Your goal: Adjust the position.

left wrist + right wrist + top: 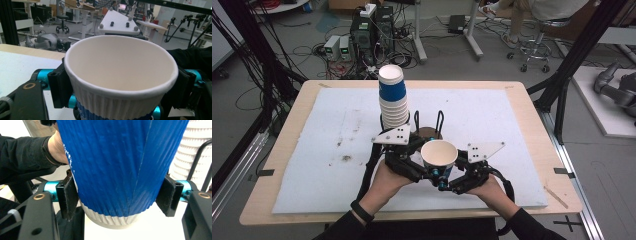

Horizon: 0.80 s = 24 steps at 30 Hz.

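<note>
A single paper cup (439, 154), blue outside and white inside, is held upright above the white mat (312, 165) near the table's front. My left gripper (426, 169) is shut on it from the left. In the left gripper view the black pads (58, 85) press the cup (120, 65) just under its rim. My right gripper (455, 176) is shut on the same cup from the right. In the right gripper view its pads (68, 197) clamp the blue wall (120, 157) low down, near the white base.
A tall stack of cups (393, 100) stands behind the grippers at mid-table, also at the right edge of the right gripper view (192, 147). Beside it sits a brown disc with black wire loops (432, 127). Computers and cables lie on the floor beyond the table.
</note>
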{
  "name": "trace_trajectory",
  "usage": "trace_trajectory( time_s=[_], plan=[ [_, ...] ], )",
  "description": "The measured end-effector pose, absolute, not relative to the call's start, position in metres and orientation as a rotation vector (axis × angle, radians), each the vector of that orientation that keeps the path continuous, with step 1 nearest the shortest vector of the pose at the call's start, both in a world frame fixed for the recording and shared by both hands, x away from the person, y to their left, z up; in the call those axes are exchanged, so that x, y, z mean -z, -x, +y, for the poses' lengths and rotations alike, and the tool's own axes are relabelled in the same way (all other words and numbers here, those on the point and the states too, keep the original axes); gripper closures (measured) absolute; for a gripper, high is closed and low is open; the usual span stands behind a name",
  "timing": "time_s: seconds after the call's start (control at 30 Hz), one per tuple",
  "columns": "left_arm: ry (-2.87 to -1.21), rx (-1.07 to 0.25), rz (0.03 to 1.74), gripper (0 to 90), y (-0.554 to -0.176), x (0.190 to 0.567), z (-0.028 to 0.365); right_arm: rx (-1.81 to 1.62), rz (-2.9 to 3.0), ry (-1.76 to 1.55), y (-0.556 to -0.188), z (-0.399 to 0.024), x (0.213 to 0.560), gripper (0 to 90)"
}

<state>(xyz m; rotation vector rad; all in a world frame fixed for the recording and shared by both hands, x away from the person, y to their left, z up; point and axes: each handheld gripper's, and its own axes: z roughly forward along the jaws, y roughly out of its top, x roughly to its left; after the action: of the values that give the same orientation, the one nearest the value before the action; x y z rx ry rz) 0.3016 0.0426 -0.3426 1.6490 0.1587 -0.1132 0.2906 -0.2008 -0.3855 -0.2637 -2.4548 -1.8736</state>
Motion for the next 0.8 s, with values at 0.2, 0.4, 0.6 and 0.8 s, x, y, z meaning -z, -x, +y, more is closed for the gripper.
trace_trajectory(
  time_s=[0.2,0.4,0.6,0.8],
  plan=[
    [-1.656,0.112,0.156,22.3,-0.3014,0.3437,0.0421,1.913,-2.449,0.272,-0.2879,-0.2003,0.3840,22.8],
    [-1.665,0.105,0.150,22.8,-0.3012,0.3451,0.0407,1.968,-2.391,0.298,-0.2884,-0.2039,0.3808,21.3],
    [-1.680,0.094,0.143,23.3,-0.3001,0.3458,0.0390,1.988,-2.374,0.295,-0.2878,-0.2042,0.3799,21.4],
    [-1.680,0.096,0.142,23.5,-0.2997,0.3471,0.0380,1.995,-2.357,0.296,-0.2881,-0.2053,0.3791,25.2]
  ],
)
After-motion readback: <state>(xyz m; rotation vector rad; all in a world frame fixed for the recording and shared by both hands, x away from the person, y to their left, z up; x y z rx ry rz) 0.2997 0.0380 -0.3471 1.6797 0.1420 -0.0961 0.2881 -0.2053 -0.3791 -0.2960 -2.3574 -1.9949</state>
